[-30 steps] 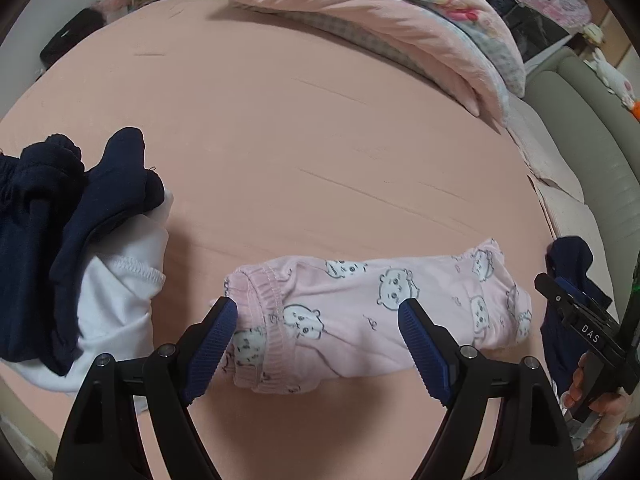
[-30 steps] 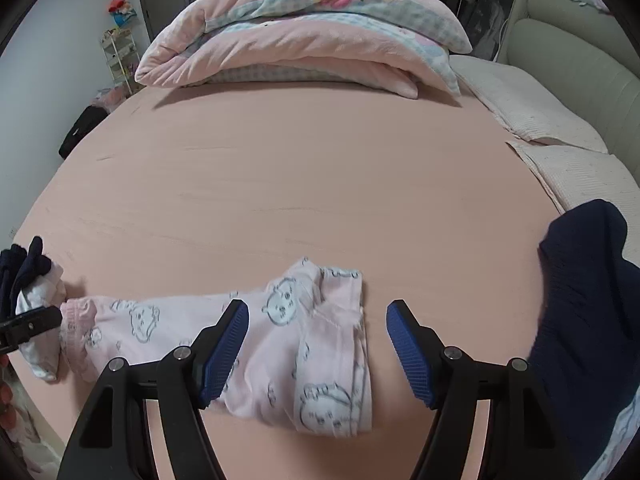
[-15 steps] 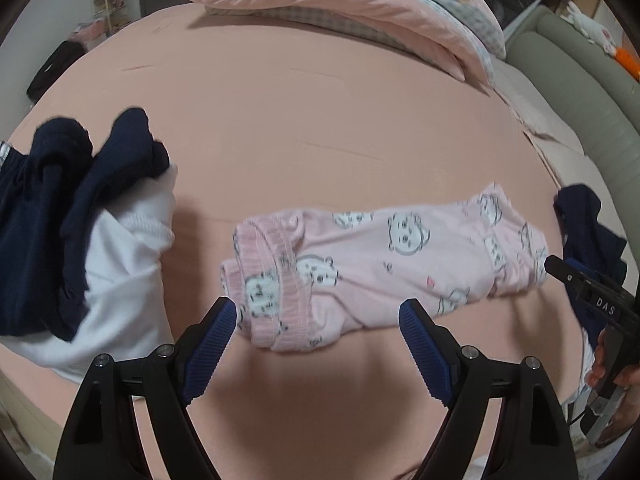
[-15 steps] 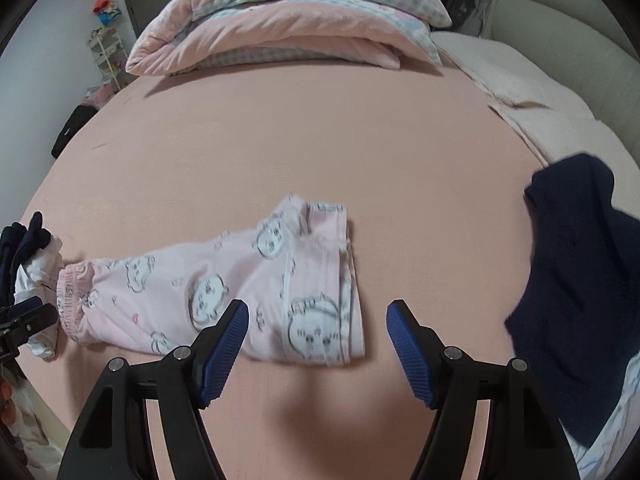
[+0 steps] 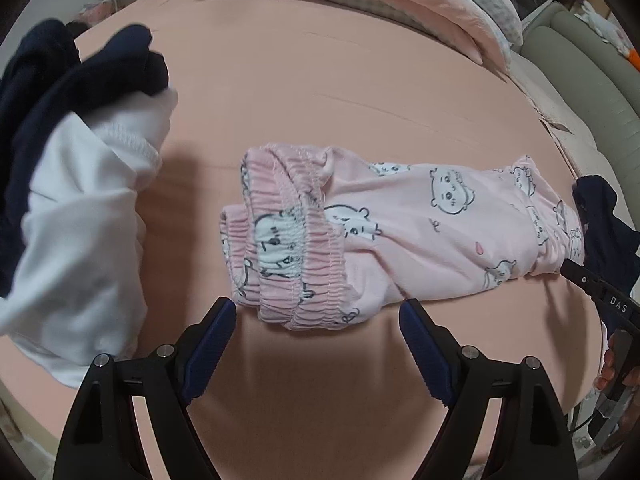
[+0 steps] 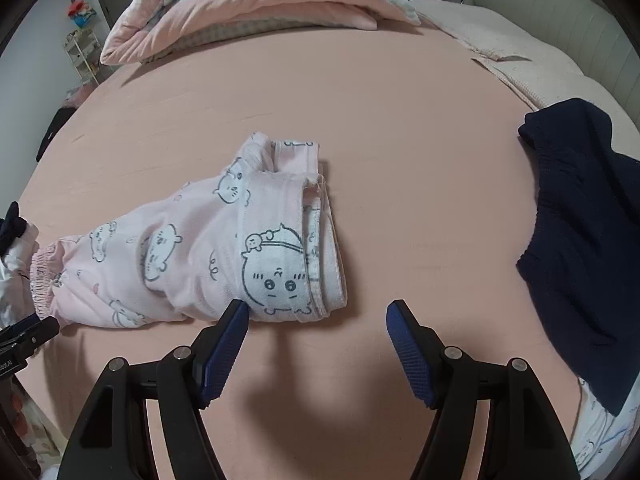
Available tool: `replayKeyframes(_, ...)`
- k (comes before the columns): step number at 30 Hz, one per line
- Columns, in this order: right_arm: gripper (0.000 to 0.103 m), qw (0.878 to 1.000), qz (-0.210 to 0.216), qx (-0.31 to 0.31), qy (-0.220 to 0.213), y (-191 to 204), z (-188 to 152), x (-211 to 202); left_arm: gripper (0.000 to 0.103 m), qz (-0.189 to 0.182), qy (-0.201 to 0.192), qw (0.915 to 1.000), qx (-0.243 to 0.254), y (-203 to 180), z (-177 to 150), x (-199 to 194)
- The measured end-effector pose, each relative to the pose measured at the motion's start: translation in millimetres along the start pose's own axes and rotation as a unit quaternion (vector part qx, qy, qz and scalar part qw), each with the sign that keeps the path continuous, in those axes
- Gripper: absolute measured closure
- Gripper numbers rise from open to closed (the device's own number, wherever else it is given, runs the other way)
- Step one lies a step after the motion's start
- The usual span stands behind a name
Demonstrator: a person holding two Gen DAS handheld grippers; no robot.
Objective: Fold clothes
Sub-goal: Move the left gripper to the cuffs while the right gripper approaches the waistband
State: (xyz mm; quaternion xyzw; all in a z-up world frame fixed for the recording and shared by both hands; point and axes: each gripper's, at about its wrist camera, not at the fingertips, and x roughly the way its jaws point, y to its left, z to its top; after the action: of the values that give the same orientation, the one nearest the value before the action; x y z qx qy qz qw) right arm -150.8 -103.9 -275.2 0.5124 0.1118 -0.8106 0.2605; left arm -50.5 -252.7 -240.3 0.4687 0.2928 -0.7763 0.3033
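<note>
pink pajama pants (image 6: 208,248), open right gripper (image 6: 316,312)

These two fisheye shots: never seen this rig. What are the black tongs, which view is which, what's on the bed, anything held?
No robot here: a person holds a pair of tongs in each hand, with a camera on each looking along its fingers. One picture is from the left tongs, the other from the right tongs. Each view also catches the other tool at its edge.

On the pink bed sheet lie pink pyjama trousers with a cartoon print, folded lengthwise. The left view faces the waistband end, the right view the leg-cuff end. A white garment with navy clothing on it sits beside the waistband; another navy garment lies beyond the cuffs. A folded quilt is at the back.

Both tongs are open and hold nothing.
</note>
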Motion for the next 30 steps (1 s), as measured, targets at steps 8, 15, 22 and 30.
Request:
replayKeyframes(8,0.032,1.000,0.005,-0.004,-0.012,3,-4,1,0.020,-0.004,0.009,0.9999,-0.007,1,0,13)
replayKeyframes(15,0.032,0.999,0.003,-0.045,-0.018,14,-12,-1,0.020,-0.008,-0.003,0.9999,-0.014,3,2,16)
replayKeyframes(22,0.032,0.998,-0.017,-0.066,-0.009,22,-14,13,0.020,0.002,-0.012,0.9999,-0.010,2,3,19)
replayKeyframes(30,0.053,0.997,-0.029,-0.070,-0.031,25,-20,11,0.037,0.046,-0.015,0.9984,0.027,-6,0,22)
